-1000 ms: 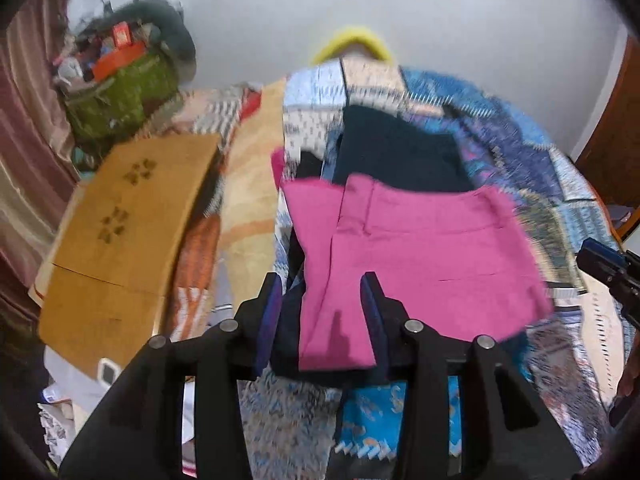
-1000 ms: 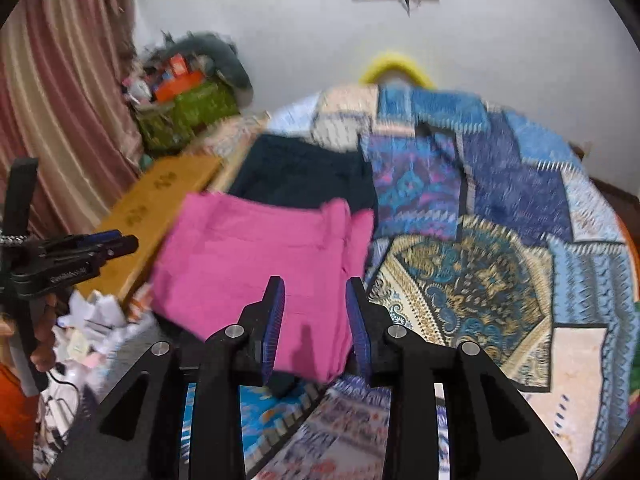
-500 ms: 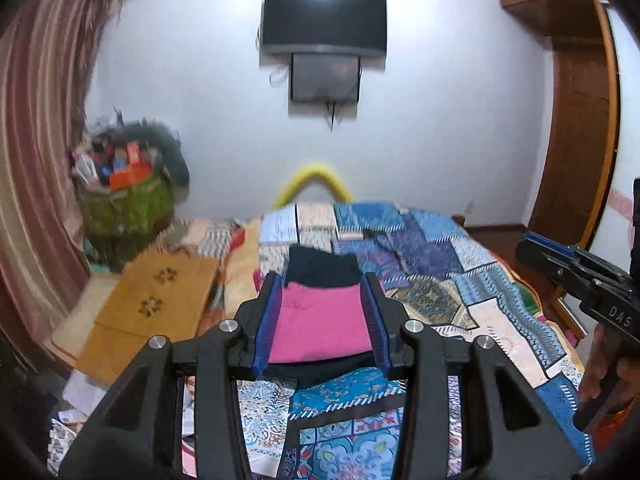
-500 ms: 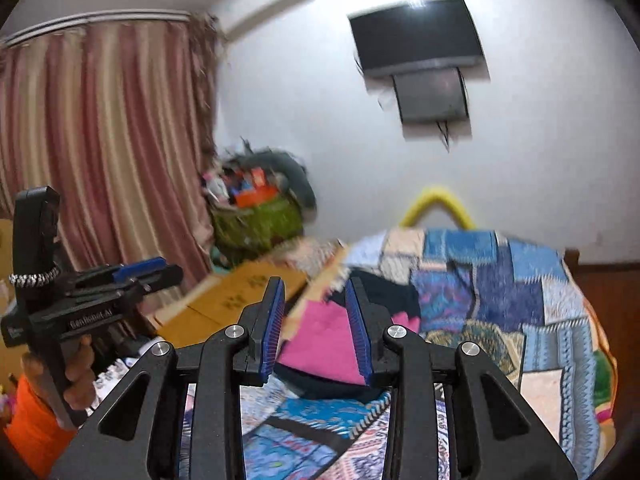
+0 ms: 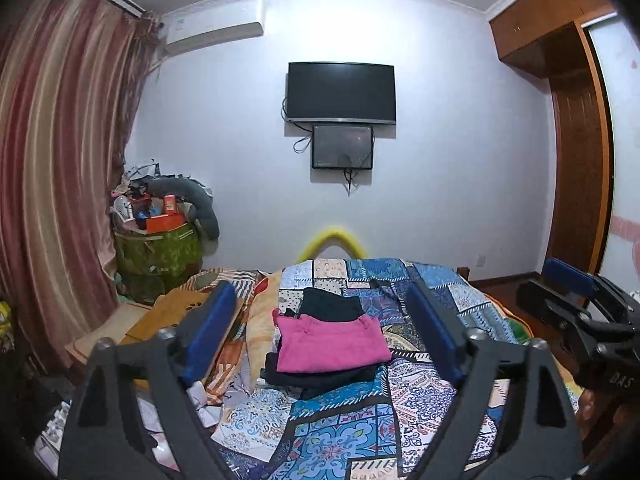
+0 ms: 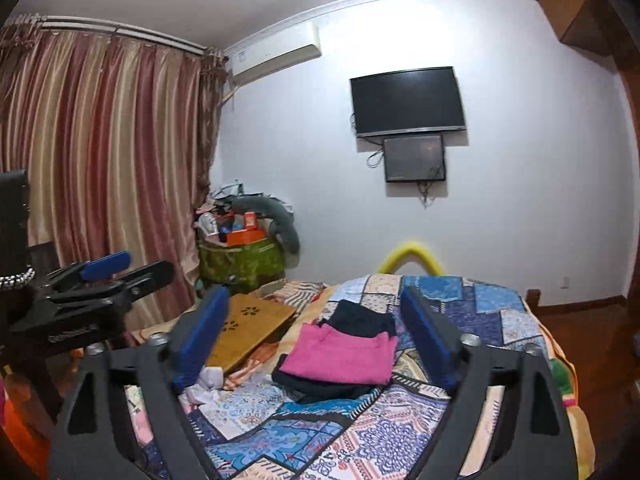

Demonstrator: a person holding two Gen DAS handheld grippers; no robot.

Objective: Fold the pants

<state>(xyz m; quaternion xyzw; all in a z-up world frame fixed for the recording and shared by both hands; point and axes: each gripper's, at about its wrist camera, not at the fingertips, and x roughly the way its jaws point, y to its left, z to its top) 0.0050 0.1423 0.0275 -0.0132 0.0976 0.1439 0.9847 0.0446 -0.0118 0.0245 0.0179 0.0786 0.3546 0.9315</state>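
Observation:
Folded pink pants (image 5: 330, 346) lie on top of a dark folded garment (image 5: 320, 378) on the patchwork bed cover (image 5: 344, 432); they also show in the right wrist view (image 6: 340, 356). A second dark garment (image 5: 332, 308) lies behind them. My left gripper (image 5: 320, 338) is open and empty, held well back from the stack. My right gripper (image 6: 316, 340) is open and empty, also well back. The right gripper shows at the right edge of the left wrist view (image 5: 580, 312), and the left gripper at the left of the right wrist view (image 6: 108, 276).
A wooden folding table (image 6: 248, 328) lies left of the bed. A green bin of clutter (image 5: 160, 256) stands by the striped curtain (image 5: 52, 200). A television (image 5: 342, 94) hangs on the far wall. A wardrobe (image 5: 576, 160) stands at right.
Both grippers have pulled far back and up from the pink pants and their jaws have opened wide. The pink pants stay folded on the stack.

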